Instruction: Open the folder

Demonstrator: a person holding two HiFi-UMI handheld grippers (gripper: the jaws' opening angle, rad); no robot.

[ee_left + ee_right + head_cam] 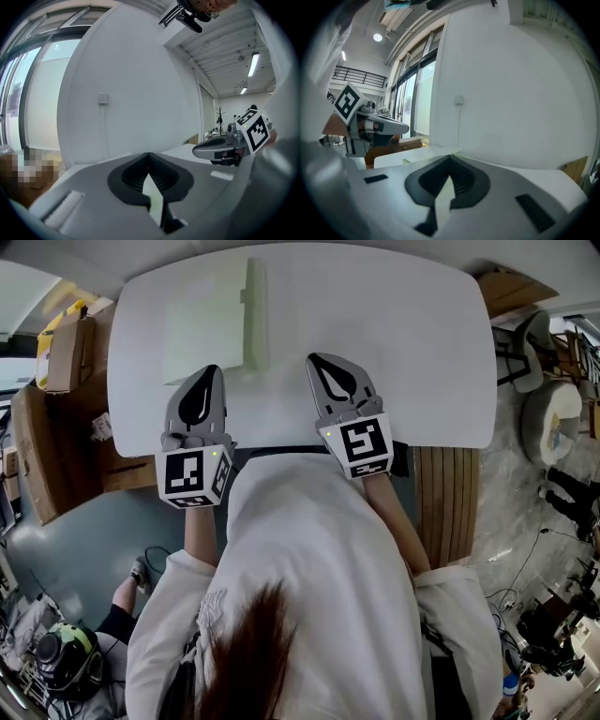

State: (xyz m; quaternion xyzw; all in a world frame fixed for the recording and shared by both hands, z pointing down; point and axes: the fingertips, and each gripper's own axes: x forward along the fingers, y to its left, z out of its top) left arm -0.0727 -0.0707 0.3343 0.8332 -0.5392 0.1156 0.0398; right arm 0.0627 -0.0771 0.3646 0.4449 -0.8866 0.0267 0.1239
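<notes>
Pale green, half-clear plastic: the flat rectangular folder lies closed on the far left part of the white rounded table. Its thicker spine seems to be on the side toward the table's middle. It looks light, thin and smooth, so I judge that the cover will bend easily and the whole folder may slide when pushed. It is best to pinch the cover at the free edge opposite the spine, with the other tong pressing the body down.

The left gripper shows over the folder's near edge, but touching or not I cannot tell. The right gripper is just beside the folder. Both have their jaws pressed together and hold nothing.
</notes>
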